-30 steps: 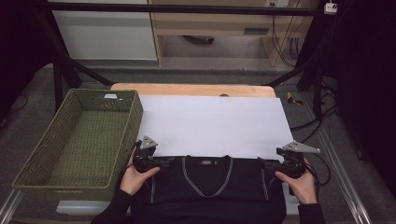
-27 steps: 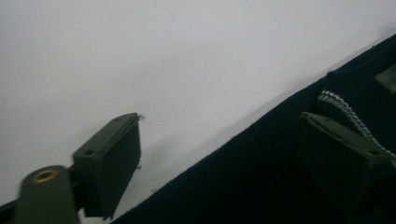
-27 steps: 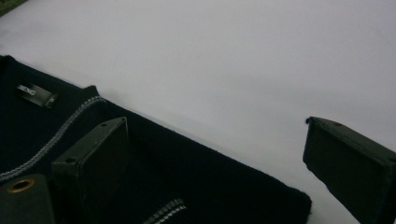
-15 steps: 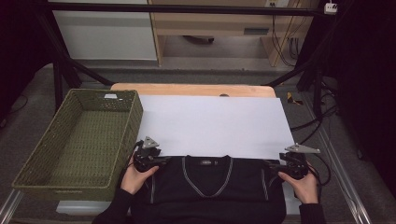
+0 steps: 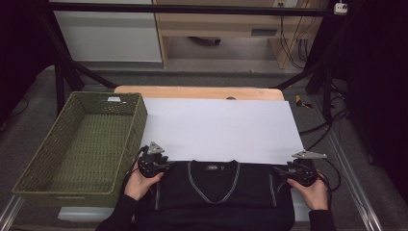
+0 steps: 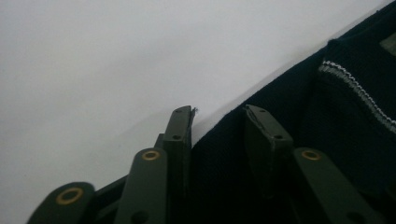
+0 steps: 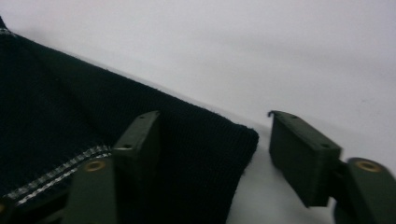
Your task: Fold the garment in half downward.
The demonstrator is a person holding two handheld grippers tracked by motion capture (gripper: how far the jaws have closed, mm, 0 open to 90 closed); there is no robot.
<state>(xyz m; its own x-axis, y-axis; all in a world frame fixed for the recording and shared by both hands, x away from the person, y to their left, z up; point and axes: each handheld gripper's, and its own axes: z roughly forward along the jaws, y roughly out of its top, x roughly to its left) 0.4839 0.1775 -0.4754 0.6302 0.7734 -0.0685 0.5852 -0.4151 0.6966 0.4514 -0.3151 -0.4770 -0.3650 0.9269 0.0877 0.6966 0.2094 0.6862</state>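
Knitted and soft, the dark sweater [image 5: 214,185] lay at the table's near edge on the white sheet [image 5: 221,127], right of the green basket [image 5: 82,144]. It would sag; shoulder corners suited gripping. The left gripper [image 5: 161,166] and right gripper [image 5: 281,172], held low and level, had just been closing, jaws half-open astride the fabric corners.

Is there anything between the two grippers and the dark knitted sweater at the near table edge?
No, nothing visible. The dark knitted sweater already lies between the closing jaws of the left gripper and the right gripper, at its two top corners.
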